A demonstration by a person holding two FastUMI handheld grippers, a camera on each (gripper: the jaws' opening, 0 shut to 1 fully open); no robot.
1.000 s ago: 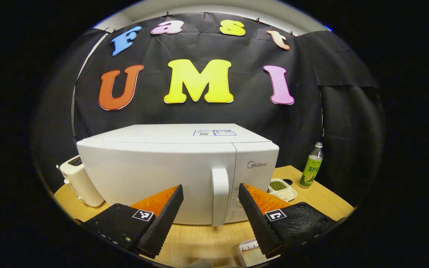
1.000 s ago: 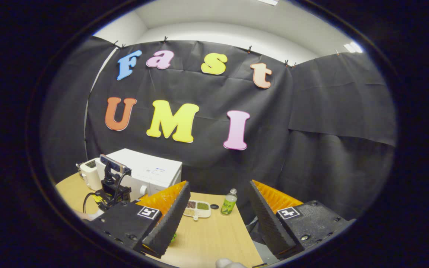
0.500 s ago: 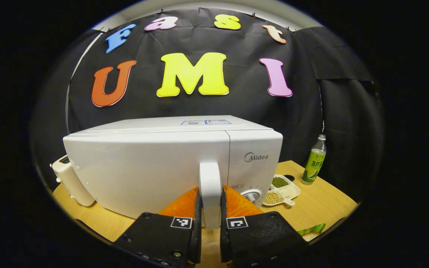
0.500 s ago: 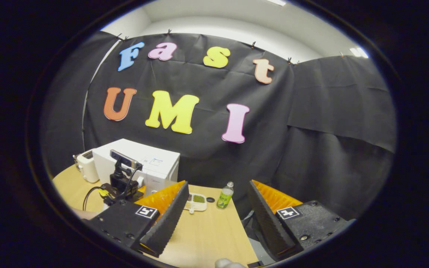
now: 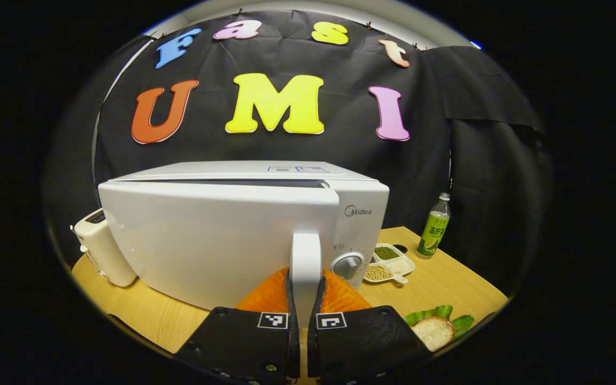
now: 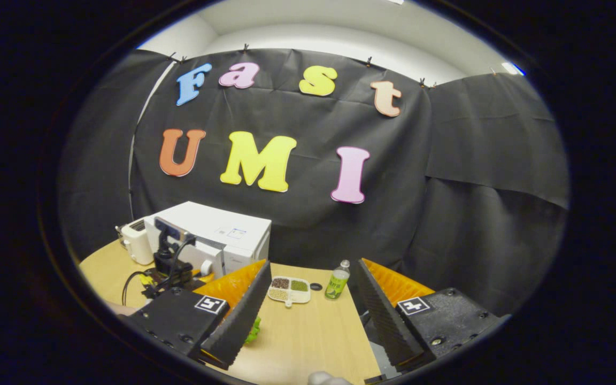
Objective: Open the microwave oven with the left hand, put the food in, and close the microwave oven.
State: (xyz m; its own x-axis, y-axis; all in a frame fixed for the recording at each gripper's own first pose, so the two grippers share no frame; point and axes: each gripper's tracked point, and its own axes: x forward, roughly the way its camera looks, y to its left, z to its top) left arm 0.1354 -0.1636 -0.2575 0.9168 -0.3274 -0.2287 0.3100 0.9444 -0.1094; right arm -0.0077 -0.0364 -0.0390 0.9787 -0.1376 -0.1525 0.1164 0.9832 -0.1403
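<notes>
In the left gripper view, the left gripper [image 5: 304, 299] has its jaws closed tight on the white door handle [image 5: 306, 267] of the microwave oven [image 5: 222, 235], one finger pressing each side of the handle. The door stands slightly ajar, with a dark gap along its top edge just above the jaws. To the right of the jaws, past the control knob [image 5: 346, 265], a divided dish of beans [image 5: 385, 263] sits on the tabletop [image 5: 447, 283], and a green bottle [image 5: 432, 227] stands farther right. The food, a slice of bread on green leaves [image 5: 436, 327], lies near the right finger, low on the tabletop. A white toaster [image 5: 102, 251] stands well to the left of the jaws.

In the right gripper view, the right gripper [image 6: 313, 315] hovers above the tabletop with its jaws wide apart and nothing between them. Beyond the gap lie the dish of beans and the bottle. The microwave oven sits far left of the jaws, with the left gripper at its door. A bit of green leaf shows beside the left finger.
</notes>
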